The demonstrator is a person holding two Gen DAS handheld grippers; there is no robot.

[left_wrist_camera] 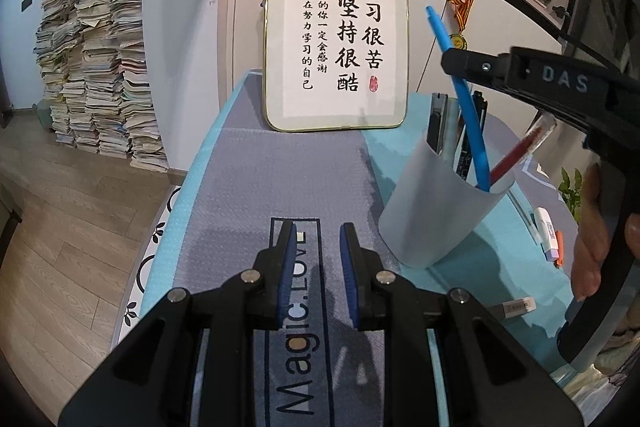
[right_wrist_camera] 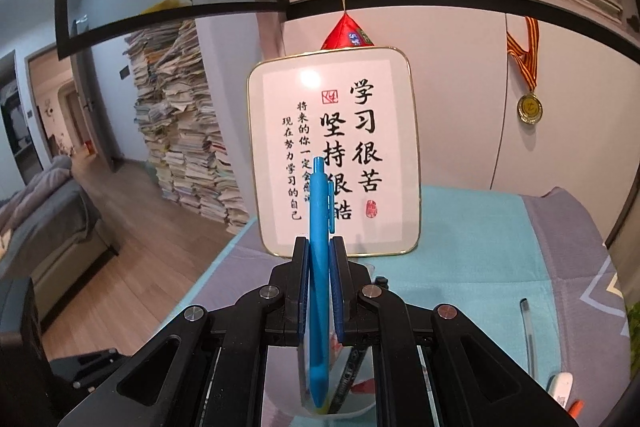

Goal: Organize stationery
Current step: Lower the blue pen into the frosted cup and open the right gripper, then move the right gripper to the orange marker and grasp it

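Above a pale grey plastic pen cup (left_wrist_camera: 440, 211), the right tongs (right_wrist_camera: 319, 255) grip a slim blue plastic pen (right_wrist_camera: 319, 267); the left tongs (left_wrist_camera: 318, 235) hover slightly parted, empty, over the desk (left_wrist_camera: 280, 167).

Left hand-held gripper (left_wrist_camera: 318, 237) angled downward, black linkage arms spread at the bottom of its own view, blue-padded fingers (left_wrist_camera: 288, 267) standing a little apart with nothing between them, pads parallel and pointing forward. Right hand-held gripper (right_wrist_camera: 319, 255) tilted down more gently, jaws closed tight on a blue pen (right_wrist_camera: 319, 227), pads pressing its barrel from both sides, the pen upright between them with its top rising above the fingertips. Seen from the left wrist, same right hand-held gripper reaching in from the right edge, high and level with the pen's upper half. Part of a hand (left_wrist_camera: 592, 251) wrapped round its black handle, at the right edge.
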